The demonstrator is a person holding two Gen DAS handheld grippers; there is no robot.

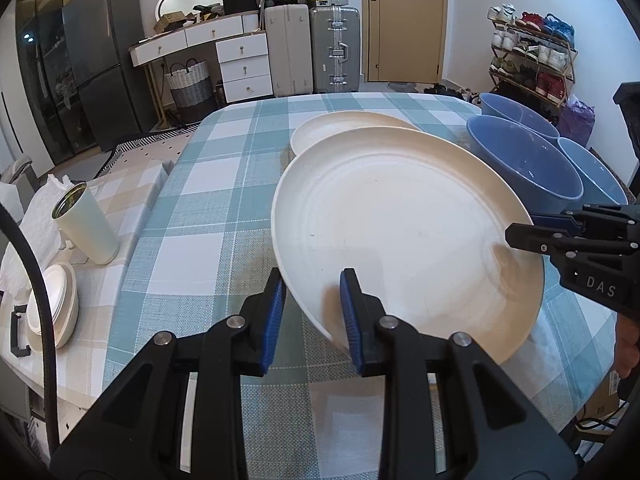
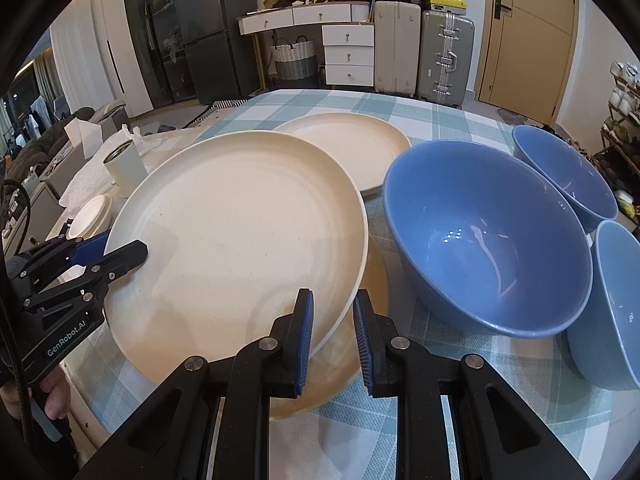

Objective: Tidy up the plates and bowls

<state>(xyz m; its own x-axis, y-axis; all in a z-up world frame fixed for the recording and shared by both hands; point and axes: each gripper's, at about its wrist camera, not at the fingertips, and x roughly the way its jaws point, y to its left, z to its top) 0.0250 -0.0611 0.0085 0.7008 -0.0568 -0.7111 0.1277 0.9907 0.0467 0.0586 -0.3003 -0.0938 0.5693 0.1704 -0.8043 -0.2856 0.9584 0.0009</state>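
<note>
A large cream plate (image 1: 400, 232) (image 2: 240, 232) hangs tilted above the checked tablecloth (image 1: 224, 208), held from both sides. My left gripper (image 1: 312, 276) (image 2: 128, 248) is shut on its near-left rim. At the opposite edge, my right gripper (image 2: 333, 296) (image 1: 516, 236) is shut on the rim too. Under the plate's right edge a tan round surface (image 2: 372, 280) shows; whether it is another plate I cannot tell. A second cream plate (image 1: 340, 128) (image 2: 352, 140) lies flat further back. Three blue bowls stand to the right: a big one (image 1: 524, 164) (image 2: 480, 232) and two more (image 2: 560, 168) (image 2: 616, 300).
To the left, a lower side table carries a pale tumbler (image 1: 86, 228), crumpled white paper (image 1: 36, 216) and a small stack of white dishes (image 1: 56, 304). Suitcases (image 1: 334, 48), a drawer unit and a shoe rack (image 1: 532, 52) stand beyond the table's far edge.
</note>
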